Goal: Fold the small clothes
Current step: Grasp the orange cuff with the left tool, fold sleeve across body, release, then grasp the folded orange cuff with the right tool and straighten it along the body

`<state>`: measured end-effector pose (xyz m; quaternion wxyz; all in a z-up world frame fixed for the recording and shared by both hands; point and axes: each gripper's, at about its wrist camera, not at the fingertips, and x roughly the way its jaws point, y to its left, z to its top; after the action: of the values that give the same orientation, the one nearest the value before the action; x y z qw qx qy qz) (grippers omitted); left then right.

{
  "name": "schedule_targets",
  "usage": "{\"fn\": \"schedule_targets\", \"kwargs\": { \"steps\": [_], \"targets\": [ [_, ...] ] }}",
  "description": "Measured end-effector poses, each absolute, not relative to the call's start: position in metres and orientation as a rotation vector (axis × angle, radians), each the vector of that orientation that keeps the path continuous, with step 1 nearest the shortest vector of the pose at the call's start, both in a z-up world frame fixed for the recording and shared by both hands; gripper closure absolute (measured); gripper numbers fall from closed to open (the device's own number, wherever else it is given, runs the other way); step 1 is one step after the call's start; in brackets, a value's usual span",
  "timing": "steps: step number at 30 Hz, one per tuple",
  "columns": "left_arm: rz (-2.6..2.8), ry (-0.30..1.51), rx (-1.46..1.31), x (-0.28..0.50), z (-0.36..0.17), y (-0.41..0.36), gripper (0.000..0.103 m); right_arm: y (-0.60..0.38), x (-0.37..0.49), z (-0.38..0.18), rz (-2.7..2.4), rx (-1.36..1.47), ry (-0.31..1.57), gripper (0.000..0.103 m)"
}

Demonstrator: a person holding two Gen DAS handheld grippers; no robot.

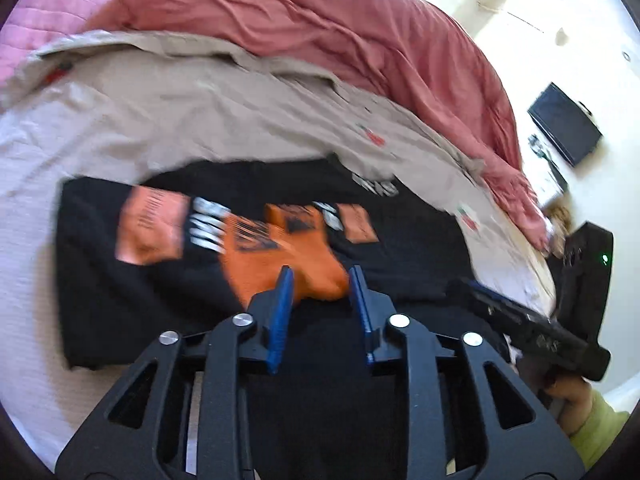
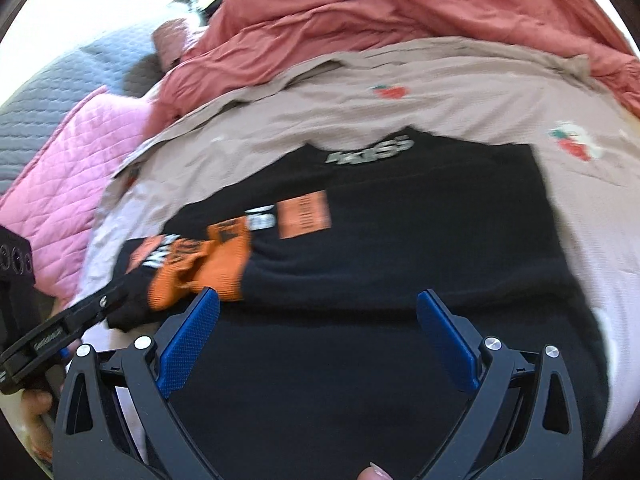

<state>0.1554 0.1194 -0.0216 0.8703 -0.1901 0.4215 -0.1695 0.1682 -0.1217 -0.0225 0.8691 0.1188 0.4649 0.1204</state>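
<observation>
A black garment (image 1: 400,256) with orange patches and white lettering lies flat on the bed, also in the right wrist view (image 2: 400,240). Its orange sleeve end (image 1: 288,256) is folded in over the black cloth. My left gripper (image 1: 321,272) hovers right at that orange end with its blue pads a little apart. The cloth lies between the tips, but the pads do not press on it. One of the left gripper's fingers (image 2: 86,316) reaches in beside the orange sleeve end (image 2: 224,272). My right gripper (image 2: 318,298) stands wide open above the garment's near edge, holding nothing.
A beige sheet with strawberry prints (image 1: 200,120) lies under the garment. A bunched rust-red duvet (image 1: 320,32) lies behind it, and a pink quilted pillow (image 2: 80,152) is to the side. The bed's edge, pale floor and a black box (image 1: 564,124) are at the right. A hand in a green sleeve (image 1: 588,412) holds the other tool.
</observation>
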Motion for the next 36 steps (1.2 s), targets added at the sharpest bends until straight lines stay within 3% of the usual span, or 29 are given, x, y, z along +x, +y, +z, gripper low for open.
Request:
{"fn": "schedule_targets", "kwargs": {
  "steps": [10, 15, 20, 22, 23, 25, 29, 36],
  "targets": [
    [0.051, 0.903, -0.481, 0.154, -0.033, 0.208, 0.063, -0.018, 0.182, -0.031, 0.508, 0.299, 1.126, 0.005],
    [0.079, 0.877, -0.425, 0.153, -0.026, 0.212, 0.05, 0.008, 0.199, -0.047, 0.479, 0.342, 1.181, 0.005],
    [0.085, 0.882, -0.439, 0.155, -0.029, 0.213, 0.046, 0.012, 0.217, -0.064, 0.42, 0.426, 1.208, 0.005],
    [0.085, 0.885, -0.442, 0.156, -0.03, 0.212, 0.045, 0.015, 0.221, -0.062, 0.413, 0.43, 1.193, 0.014],
    [0.089, 0.881, -0.442, 0.156, -0.03, 0.213, 0.044, 0.018, 0.223, -0.062, 0.42, 0.428, 1.189, 0.032],
    [0.095, 0.873, -0.451, 0.155, -0.03, 0.215, 0.044, 0.024, 0.226, -0.058, 0.424, 0.406, 1.181, 0.044],
    [0.109, 0.855, -0.487, 0.153, -0.03, 0.223, 0.043, 0.032, 0.229, -0.047, 0.471, 0.324, 1.132, 0.091],
    [0.081, 0.821, -0.519, 0.152, -0.027, 0.223, 0.042, 0.02, 0.232, -0.015, 0.544, 0.266, 1.036, 0.094]
  ]
}}
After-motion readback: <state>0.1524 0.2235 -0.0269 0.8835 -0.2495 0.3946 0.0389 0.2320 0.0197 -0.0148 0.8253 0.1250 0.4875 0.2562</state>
